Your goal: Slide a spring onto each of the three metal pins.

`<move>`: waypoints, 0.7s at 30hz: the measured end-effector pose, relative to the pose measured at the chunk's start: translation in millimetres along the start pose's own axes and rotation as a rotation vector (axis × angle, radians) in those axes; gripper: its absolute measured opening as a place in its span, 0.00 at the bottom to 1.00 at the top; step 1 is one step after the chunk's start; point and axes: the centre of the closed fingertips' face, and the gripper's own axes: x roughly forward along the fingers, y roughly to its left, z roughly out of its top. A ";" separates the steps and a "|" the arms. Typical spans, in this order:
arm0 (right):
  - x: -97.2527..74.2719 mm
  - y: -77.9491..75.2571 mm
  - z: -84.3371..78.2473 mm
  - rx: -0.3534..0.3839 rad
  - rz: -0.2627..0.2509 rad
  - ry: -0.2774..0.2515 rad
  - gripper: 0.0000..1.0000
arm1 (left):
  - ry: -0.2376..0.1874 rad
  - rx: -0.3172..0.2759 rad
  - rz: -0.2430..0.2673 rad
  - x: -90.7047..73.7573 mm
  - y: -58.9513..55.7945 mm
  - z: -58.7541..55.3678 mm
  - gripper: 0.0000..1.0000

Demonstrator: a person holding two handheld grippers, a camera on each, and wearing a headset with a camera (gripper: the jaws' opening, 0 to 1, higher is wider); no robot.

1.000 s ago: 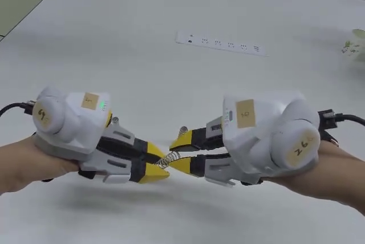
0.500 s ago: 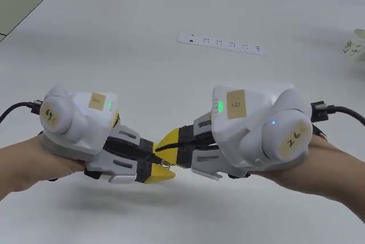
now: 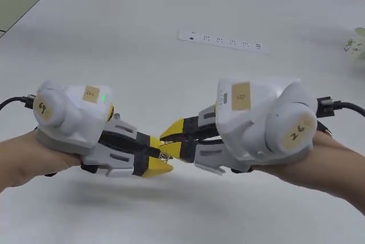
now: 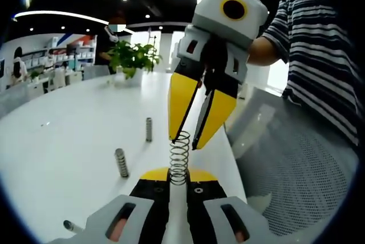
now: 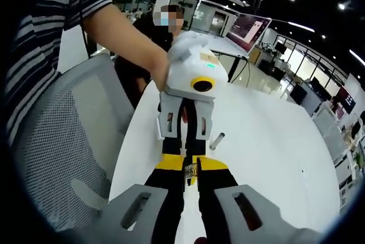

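One spring, pinched by left gripper, right gripper at top

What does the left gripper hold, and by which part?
The left gripper pinches a spring by its near end.

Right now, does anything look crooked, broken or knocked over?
Nothing looks broken or spilled. One metal pin lies flat on the table, and the spring pinched in the left tool looks straight.

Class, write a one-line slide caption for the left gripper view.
Left claw grips a coil spring at one end while the right claw straddles the other end.
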 end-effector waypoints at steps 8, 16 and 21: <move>0.6 -4.1 -5.3 0.024 -0.001 0.009 0.08 | 0.006 0.005 -0.004 -2.7 -1.5 -1.8 0.02; 0.6 -2.7 -5.2 0.116 0.018 -0.027 0.09 | 0.013 0.010 -0.007 -3.3 -2.8 -3.7 0.02; 2.1 -2.5 -9.2 0.122 0.006 -0.010 0.16 | 0.003 0.006 -0.009 -3.8 -4.0 -2.0 0.02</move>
